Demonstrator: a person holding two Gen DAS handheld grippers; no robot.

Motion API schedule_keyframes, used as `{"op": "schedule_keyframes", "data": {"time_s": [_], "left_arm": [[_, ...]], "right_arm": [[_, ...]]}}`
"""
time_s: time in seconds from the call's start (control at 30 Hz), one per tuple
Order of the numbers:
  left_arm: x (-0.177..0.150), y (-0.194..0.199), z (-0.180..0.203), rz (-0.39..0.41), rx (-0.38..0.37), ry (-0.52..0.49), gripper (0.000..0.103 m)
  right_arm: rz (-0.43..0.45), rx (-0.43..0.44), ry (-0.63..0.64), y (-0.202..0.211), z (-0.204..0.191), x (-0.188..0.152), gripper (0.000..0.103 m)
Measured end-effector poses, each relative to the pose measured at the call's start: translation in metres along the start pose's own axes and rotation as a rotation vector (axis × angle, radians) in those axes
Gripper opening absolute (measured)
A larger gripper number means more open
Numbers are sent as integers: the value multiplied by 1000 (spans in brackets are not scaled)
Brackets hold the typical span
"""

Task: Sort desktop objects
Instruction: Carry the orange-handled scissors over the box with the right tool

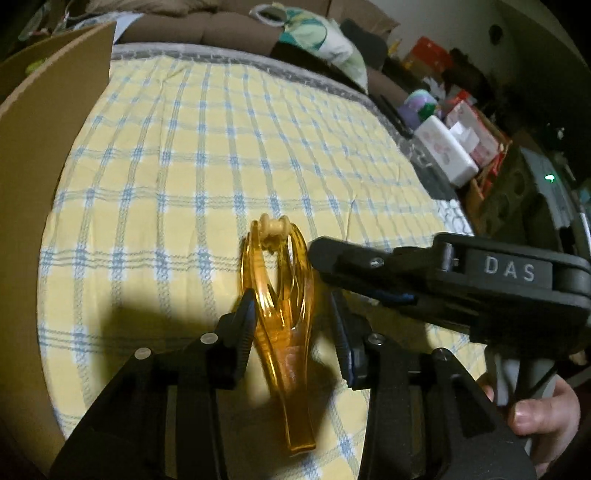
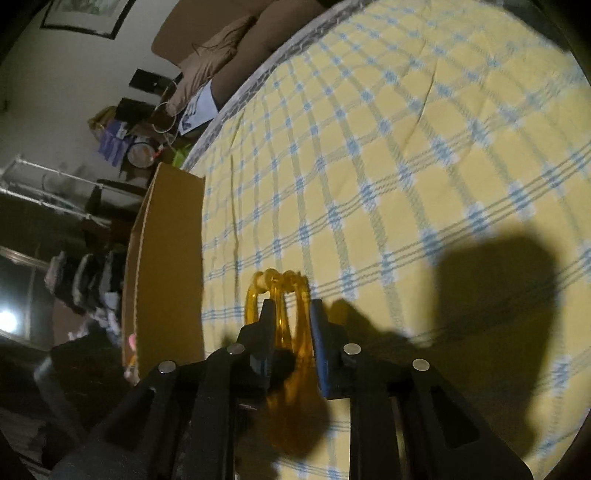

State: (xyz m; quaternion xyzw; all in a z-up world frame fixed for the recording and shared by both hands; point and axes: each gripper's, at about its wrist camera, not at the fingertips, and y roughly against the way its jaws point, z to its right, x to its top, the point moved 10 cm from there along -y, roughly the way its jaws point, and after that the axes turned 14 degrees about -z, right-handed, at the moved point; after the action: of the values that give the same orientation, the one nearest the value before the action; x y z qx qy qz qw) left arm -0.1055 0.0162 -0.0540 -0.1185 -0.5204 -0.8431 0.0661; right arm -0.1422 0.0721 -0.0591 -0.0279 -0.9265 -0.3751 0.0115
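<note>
One amber clip [image 1: 280, 314] between two grippers, above a yellow checked cloth [image 1: 207, 147].

There is one translucent amber hair clip with a pale hinge, one cardboard box [image 1: 44, 155] at the cloth's left edge, two grippers and one visible hand [image 1: 543, 410]. The left gripper [image 1: 291, 321] stands spread, its pads clear of the clip that sits between them. The right gripper [image 2: 291, 325] pinches the same clip [image 2: 291, 332] between its two fingers. The cloth, yellow with blue and grey lines, covers a flat surface edged in grey; brown cushions lie past its far edge. The left view alone shows the right gripper's body, the hand on its handle and cluttered packages beyond the right edge. The right view alone shows a framed picture [image 2: 88, 14], a white rack and folded clothes past the box.
</note>
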Motion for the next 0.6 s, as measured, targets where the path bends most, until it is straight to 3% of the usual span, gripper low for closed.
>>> {"op": "schedule_keyframes", "data": {"time_s": [0.03,0.17,0.3,0.43,0.6], "left_arm": [[-1,-2,2,-10,-15,-5,27],[-5,2,4,-12,-18,-20,27],[-2,18,9,21,-11,-28,27],[3,47,19,74,-15,-47,27],[13,109,20,165,-48,-54,27]], "right_arm": [[-16,41,-21,-6,1,0,21],[-33,97,-47,-11,2,1,24],[-22,111,-13,-2,-12,-1,24],[6,136,17,14,-35,-3,24],[50,163,131,39,-93,-7,24]]}}
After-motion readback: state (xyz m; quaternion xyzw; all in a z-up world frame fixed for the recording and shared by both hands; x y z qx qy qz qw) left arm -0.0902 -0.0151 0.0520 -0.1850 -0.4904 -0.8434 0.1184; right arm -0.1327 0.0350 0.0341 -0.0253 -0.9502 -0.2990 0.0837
